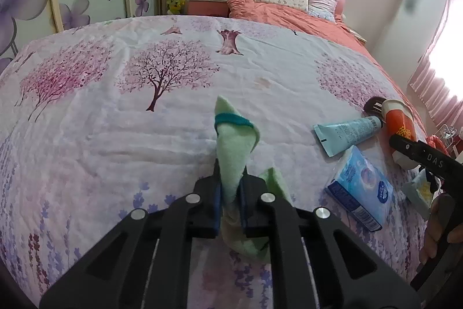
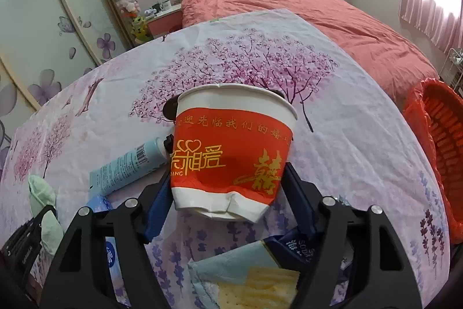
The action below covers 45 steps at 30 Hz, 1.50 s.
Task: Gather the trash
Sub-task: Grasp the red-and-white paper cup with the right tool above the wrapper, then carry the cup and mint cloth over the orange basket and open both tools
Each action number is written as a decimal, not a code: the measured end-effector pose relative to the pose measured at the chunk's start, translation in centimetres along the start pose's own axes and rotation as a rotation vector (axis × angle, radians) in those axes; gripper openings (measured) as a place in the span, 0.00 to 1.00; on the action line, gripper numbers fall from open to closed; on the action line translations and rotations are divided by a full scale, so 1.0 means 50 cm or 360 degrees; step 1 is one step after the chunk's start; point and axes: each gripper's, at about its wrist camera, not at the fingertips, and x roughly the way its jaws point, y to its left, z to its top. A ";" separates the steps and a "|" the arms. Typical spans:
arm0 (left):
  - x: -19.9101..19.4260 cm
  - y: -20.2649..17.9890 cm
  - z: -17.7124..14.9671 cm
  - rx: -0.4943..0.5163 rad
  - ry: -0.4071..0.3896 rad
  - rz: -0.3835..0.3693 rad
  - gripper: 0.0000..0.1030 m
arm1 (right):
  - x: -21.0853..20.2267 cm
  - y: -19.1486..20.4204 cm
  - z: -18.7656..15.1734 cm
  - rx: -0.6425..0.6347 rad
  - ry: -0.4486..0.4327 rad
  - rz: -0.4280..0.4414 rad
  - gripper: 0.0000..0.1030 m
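My left gripper (image 1: 230, 193) is shut on a pale green sock (image 1: 234, 141) with a teal band, whose end stands up above the floral bedsheet (image 1: 144, 135). In the right wrist view the same sock (image 2: 43, 193) shows at the far left. My right gripper (image 2: 228, 193) is shut on a red-and-white paper cup (image 2: 231, 152), its blue pads pressing the dented base from both sides. The cup (image 1: 400, 120) also appears at the right of the left wrist view, with a black finger (image 1: 419, 154) of the right gripper across it.
A light blue tube (image 2: 127, 164) and a blue tissue pack (image 1: 358, 193) lie left of the cup. A cracker wrapper (image 2: 246, 274) lies under the right gripper. A red basket (image 2: 439, 152) lined with a red bag stands off the right edge. A hand (image 1: 442, 228) grips the right tool.
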 end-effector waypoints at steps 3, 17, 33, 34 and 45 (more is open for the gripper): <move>-0.011 -0.008 0.004 0.0011 -0.0024 0.0005 0.10 | -0.019 -0.006 -0.003 -0.0010 -0.0041 0.0027 0.68; -0.106 -0.082 0.046 0.0081 -0.0178 -0.0094 0.10 | -0.145 -0.028 0.004 -0.0072 -0.0258 0.0127 0.68; -0.189 -0.290 0.066 0.0291 -0.0283 -0.0341 0.10 | -0.252 -0.151 0.001 0.0038 -0.0477 0.0050 0.68; -0.191 -0.302 0.065 0.0303 -0.0284 -0.0355 0.10 | -0.256 -0.162 -0.001 0.0049 -0.0487 0.0042 0.68; -0.185 -0.506 0.041 0.0492 -0.0241 -0.0584 0.10 | -0.292 -0.295 -0.018 0.0182 -0.0583 -0.0096 0.68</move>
